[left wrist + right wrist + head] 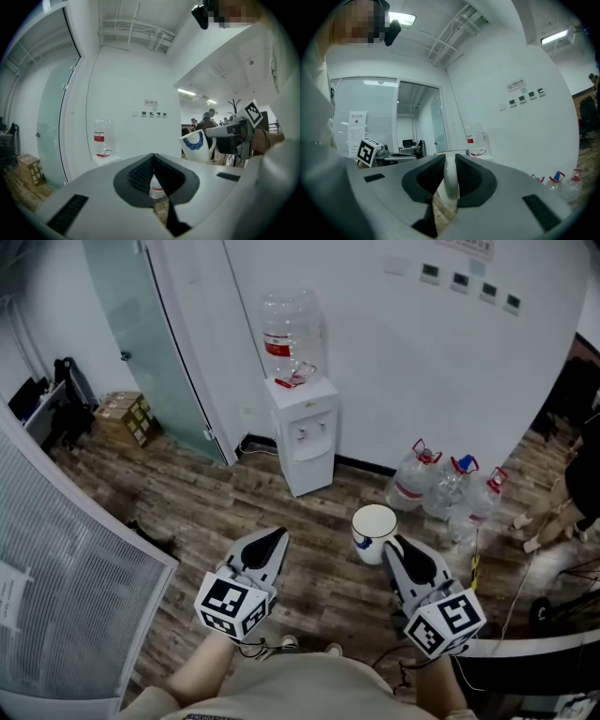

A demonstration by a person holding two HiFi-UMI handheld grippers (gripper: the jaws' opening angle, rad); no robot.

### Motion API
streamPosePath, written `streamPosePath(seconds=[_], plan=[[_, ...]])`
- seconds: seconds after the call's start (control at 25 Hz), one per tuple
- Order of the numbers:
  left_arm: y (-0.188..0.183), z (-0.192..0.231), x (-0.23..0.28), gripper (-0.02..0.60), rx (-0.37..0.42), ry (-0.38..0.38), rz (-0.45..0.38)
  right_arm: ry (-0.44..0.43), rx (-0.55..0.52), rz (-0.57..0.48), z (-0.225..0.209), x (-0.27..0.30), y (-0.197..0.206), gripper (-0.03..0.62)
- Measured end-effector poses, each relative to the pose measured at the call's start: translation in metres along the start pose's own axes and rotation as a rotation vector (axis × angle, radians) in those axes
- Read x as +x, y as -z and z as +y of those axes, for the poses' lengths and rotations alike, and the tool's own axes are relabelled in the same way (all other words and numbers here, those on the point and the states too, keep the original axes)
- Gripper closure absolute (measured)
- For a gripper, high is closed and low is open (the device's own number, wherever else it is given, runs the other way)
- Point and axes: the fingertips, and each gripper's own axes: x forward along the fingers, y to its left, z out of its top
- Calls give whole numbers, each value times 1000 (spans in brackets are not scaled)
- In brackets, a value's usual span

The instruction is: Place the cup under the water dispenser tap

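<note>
Though not yet at the water dispenser, carried upright in the air: a white cup with a blue mark, mouth up, well short of the tap and somewhat to its right in the head view. Pinched by the right tool, with jaws drawn in to a narrow gap around a white strip of the cup, seemingly the handle or the wall beside it. Held level, probably to leave the mouth upward for filling and the body out ahead of the tool, ready for sliding into the recess below the tap without the jaws touching the cabinet.

Beside it on the left, the left tool: closed to the tips, gripping nothing, pointing slightly downward. Apparently idle, and clear of the cup.

Around the target: a large clear bottle with a red label seated on top of the dispenser; 3 spare water bottles standing on the floor against the wall, just right of the dispenser; a frosted glass door to its left, with a cardboard box beyond. Loose cables lying on the floor at the right, near the spare bottles.

Between cup and tap, only bare wooden floor; nothing across the straight line of approach. Closest hazards, by the look of it: the spare bottles and cables on the right side, worth a slight leftward bias. Tap itself too small here for judging clearance above the rim.
</note>
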Motion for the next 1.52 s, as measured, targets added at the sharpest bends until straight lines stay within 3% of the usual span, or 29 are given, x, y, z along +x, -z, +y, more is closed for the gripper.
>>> streamPosePath(seconds=[0.4,0.68,1.0,1.52], plan=[[26,-21,22,575,-39,-41,25,-52,20,35,-34,-2,26,523],[49,1,42,575,-56,-56,30,-87,22,46,-46,31,43,523],[62,82,89,575,-43,-52,45,-75,33,61,-67,119,50,523],[57,261,193,575,-57,4,102,-32,80,114,-108,322,47,522]])
